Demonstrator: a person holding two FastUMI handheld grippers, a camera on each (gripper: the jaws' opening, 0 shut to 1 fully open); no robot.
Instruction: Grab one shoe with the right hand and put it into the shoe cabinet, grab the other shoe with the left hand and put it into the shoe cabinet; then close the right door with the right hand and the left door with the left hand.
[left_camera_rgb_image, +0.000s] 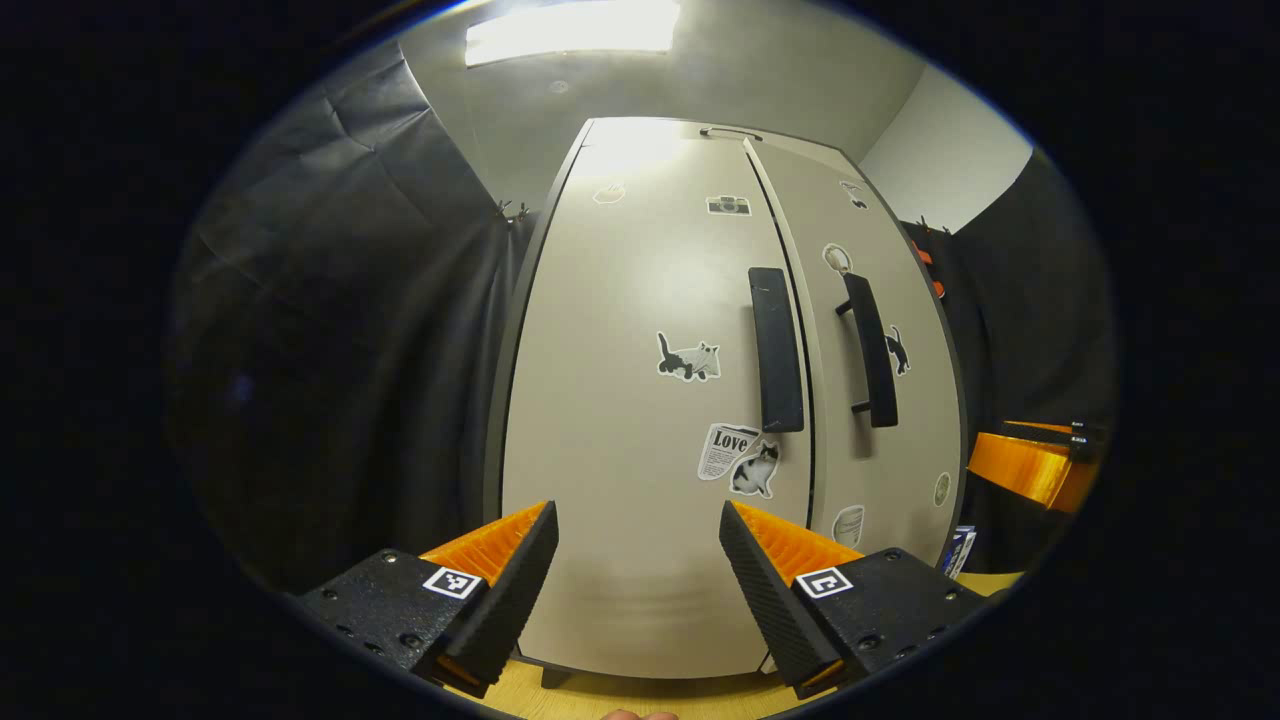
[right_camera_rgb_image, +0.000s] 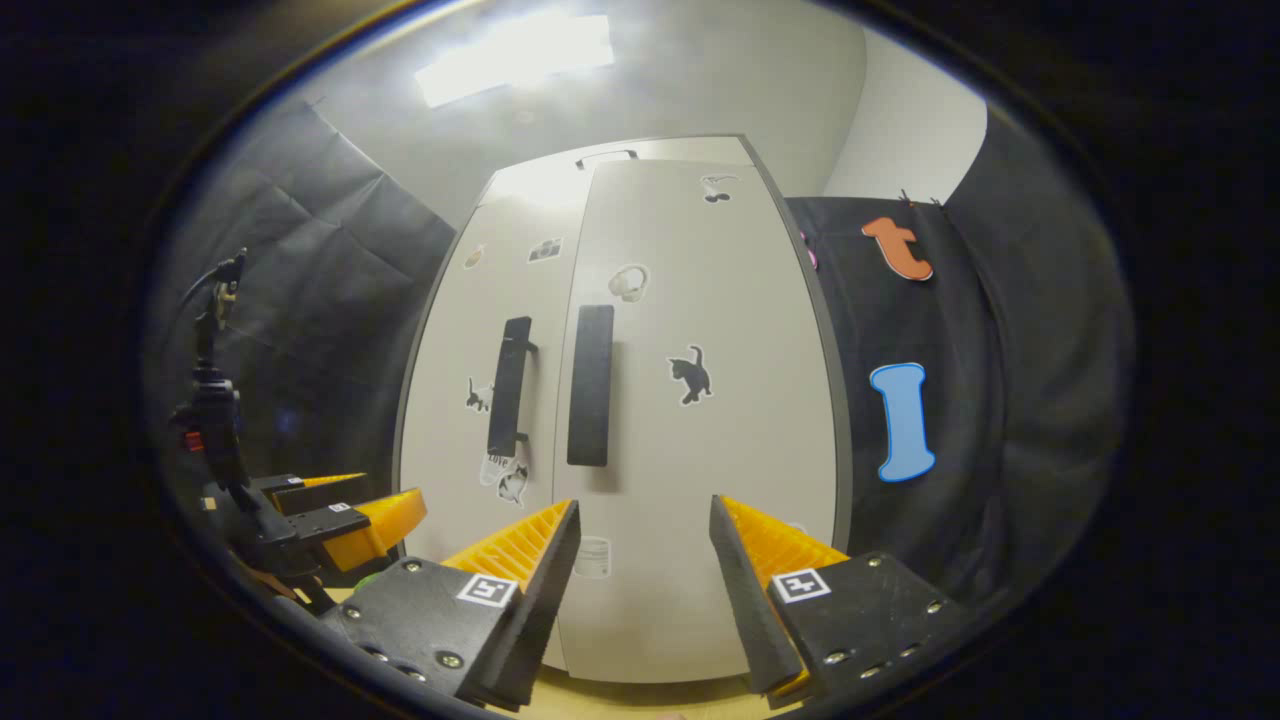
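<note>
Shoe cabinet (left_camera_rgb_image: 640, 400) is standing upright on the wooden tabletop (left_camera_rgb_image: 600, 700), filling the middle of the left gripper view, with both of its pale doors looking shut or nearly so. No shoe is showing outside it. Left door (left_camera_rgb_image: 630, 330) is facing the left tool (left_camera_rgb_image: 636, 570) squarely, and its dark vertical handle (left_camera_rgb_image: 776, 350) is sitting near the seam between the doors. Right door (left_camera_rgb_image: 880, 330) is lying beside it, seeming to stand slightly proud of the left one at the seam, though I cannot tell whether it is fully closed; its own dark handle (left_camera_rgb_image: 870, 350) is standing out on two posts. Cat stickers (left_camera_rgb_image: 688, 360) and other small stickers are dotting both fronts.

The left tool is hanging in front of the lower part of the left door with its fingers spread wide and nothing between them; whether it is touching the door I cannot tell.

In the right gripper view, the cabinet (right_camera_rgb_image: 620, 400) is again facing the camera, the right door (right_camera_rgb_image: 700, 400) with its flat handle (right_camera_rgb_image: 590, 385) nearest. The right tool (right_camera_rgb_image: 644, 570) is hovering before the bottom of that door, fingers wide apart and gripping nothing. Off at the lower left of that view, the left tool (right_camera_rgb_image: 340, 520) is showing with its mount, also gaping open, just above the tabletop (right_camera_rgb_image: 640, 695).
</note>
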